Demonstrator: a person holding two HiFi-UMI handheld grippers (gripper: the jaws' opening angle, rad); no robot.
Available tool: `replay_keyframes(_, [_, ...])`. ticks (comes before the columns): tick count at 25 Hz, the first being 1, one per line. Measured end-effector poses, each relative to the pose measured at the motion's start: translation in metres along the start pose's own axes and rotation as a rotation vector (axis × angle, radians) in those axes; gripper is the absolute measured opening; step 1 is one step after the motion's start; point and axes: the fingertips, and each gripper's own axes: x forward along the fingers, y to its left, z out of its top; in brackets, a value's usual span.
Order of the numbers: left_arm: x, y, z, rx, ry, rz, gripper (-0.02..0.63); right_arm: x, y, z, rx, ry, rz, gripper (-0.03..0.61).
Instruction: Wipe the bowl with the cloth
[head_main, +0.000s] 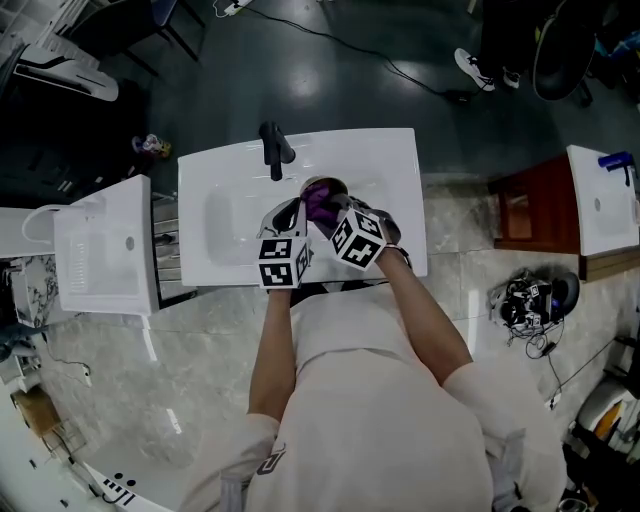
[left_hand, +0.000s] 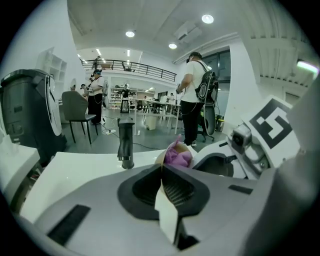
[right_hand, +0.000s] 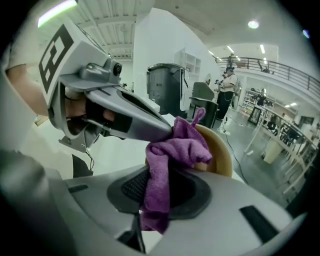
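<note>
Shoulders and forearms of a person lean over a white sink counter, both tools meeting above the basin just right of the black faucet. The left gripper is clamped on the rim of the tan bowl, tipped on edge. The right gripper pinches the purple cloth, which is bunched against the bowl's near rim. With the bowl straight ahead of the right jaws, the wiping stroke likely falls to that hand.
</note>
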Motion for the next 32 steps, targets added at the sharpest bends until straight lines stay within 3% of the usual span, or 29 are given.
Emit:
replay_keyframes(5, [0.004, -0.009, -0.001, 0.011, 0.014, -0.024, 0.014, -0.006, -0.007, 0.005, -0.018, -0.039, -0.052, 0.092])
replay_keyframes(12, [0.004, -0.015, -0.001, 0.031, 0.021, -0.031, 0.012, -0.021, -0.038, 0.009, 0.12, -0.117, -0.193, 0.092])
replay_keyframes(25, [-0.005, 0.024, -0.017, -0.05, 0.014, 0.075, 0.011, -0.043, -0.065, 0.01, 0.186, -0.163, -0.318, 0.092])
replay_keyframes(32, [-0.008, 0.036, -0.048, 0.002, 0.085, 0.113, 0.009, -0.08, -0.112, -0.004, 0.343, -0.253, -0.511, 0.092])
